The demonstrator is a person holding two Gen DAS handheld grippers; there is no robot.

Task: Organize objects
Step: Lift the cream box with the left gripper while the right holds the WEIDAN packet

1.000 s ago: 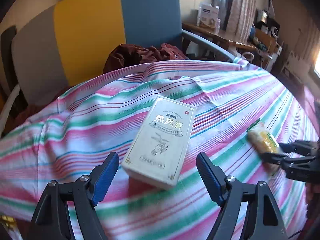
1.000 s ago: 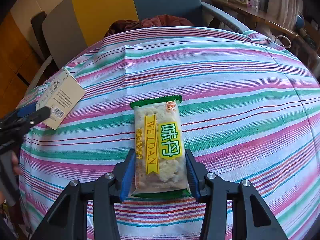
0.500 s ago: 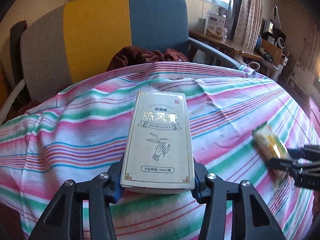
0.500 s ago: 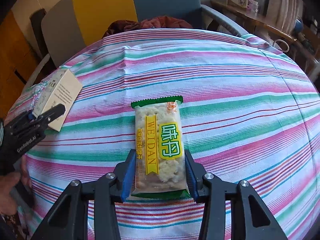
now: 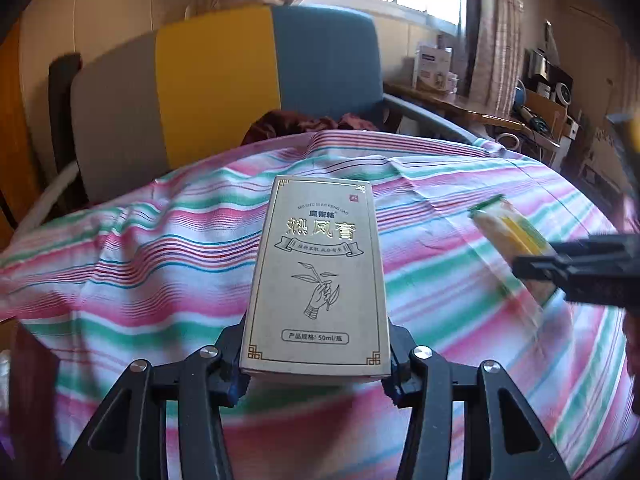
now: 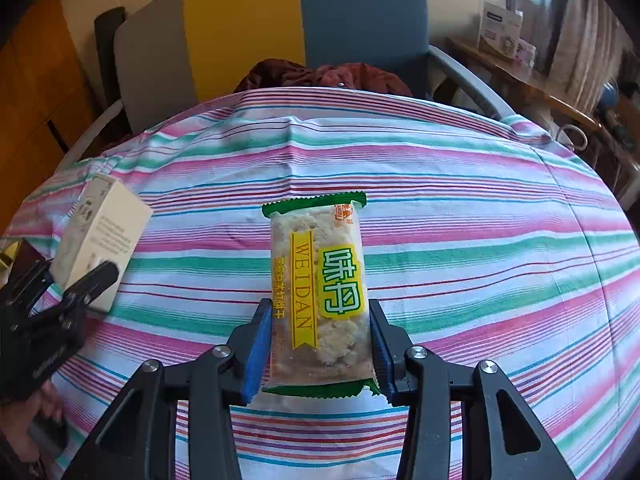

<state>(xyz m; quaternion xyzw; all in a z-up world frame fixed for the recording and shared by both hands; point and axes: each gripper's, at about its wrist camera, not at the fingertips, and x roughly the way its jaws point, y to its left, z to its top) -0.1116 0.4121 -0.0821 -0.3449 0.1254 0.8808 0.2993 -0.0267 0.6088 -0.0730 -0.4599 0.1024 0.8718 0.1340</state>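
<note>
My left gripper [image 5: 316, 364] is shut on a beige box [image 5: 316, 276] with gold Chinese lettering and holds it above the striped tablecloth [image 5: 160, 264]. My right gripper [image 6: 318, 344] is shut on a clear snack packet [image 6: 318, 292] with green ends and a yellow WEIDAN label, also held above the cloth. In the left wrist view the packet [image 5: 508, 236] and the right gripper [image 5: 576, 272] show at the right. In the right wrist view the box [image 6: 100, 240] and the left gripper [image 6: 60, 300] show at the left.
A chair [image 5: 224, 84] with grey, yellow and blue panels stands behind the table, with dark red clothing [image 6: 328, 76] on its seat. A cluttered wooden desk [image 5: 480, 112] and curtains [image 6: 584, 52] lie at the back right. The striped cloth [image 6: 480, 216] covers the rounded table.
My left gripper closed on the box and lifted it off the cloth. My right gripper kept hold of the packet and raised it a little.
</note>
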